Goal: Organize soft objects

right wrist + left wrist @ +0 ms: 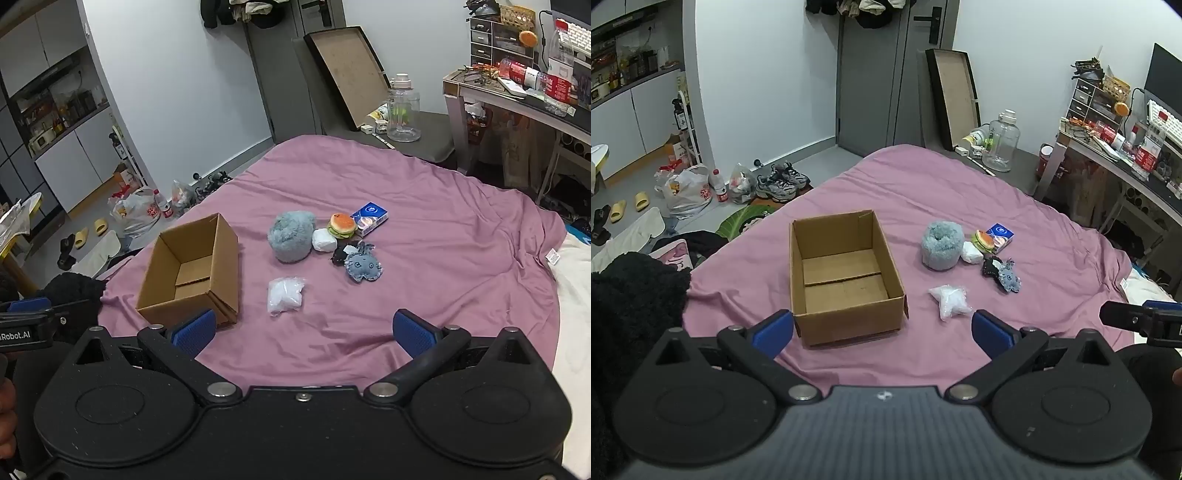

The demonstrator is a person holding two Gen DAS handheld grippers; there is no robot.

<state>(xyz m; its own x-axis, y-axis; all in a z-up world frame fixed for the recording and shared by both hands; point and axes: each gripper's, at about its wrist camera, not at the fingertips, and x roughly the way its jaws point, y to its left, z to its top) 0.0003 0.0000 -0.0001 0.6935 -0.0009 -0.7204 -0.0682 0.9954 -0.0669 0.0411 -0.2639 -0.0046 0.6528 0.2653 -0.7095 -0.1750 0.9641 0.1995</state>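
Both hand-held grippers, left point(882, 332) and right point(303, 332), released and empty over the bed point(424, 192); white bag point(285, 295), probably stuffing, lies just ahead of right, nearer it, empty box point(192, 269) to the left.

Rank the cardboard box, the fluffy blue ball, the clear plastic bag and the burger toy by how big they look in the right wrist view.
1. cardboard box
2. fluffy blue ball
3. clear plastic bag, though it lies nearer the camera
4. burger toy
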